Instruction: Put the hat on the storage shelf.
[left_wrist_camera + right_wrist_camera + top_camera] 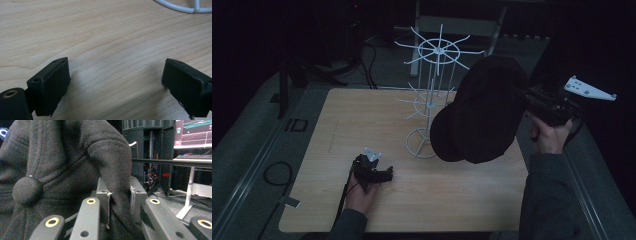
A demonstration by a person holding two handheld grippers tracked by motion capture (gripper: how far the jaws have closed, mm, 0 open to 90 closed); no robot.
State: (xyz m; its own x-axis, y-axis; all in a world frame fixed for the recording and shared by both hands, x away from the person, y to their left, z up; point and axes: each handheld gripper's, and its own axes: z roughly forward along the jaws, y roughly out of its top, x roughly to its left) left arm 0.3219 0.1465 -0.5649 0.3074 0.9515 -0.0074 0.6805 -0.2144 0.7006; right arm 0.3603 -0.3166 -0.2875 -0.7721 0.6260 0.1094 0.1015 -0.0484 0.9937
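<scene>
The left gripper (pixel 377 172) rests low on the pale wood-grain table (pixel 362 115) at the person's near side, its black jaws standing wide apart with nothing but bare board between them; it looks parked there, out of the way, while the other hand works. Just ahead of those jaws, in the left gripper view, curves the white wire ring foot of the white wire display stand (pixel 185 8) — near, but not touched. Across the table the right gripper (pixel 120 195) is held up off the board and clamped on a pinched fold of the black fleece cap (pixel 110 157); the grip on the cloth's edge lets the cap hang open in front of the jaws, its little cloth button (pixel 27 190) showing to the left of them. In the high view the cap (pixel 482 110) hangs beside the stand's spoked upper arms (pixel 439 50) — held high, I judge, so that it can be hung on one of the arms.
</scene>
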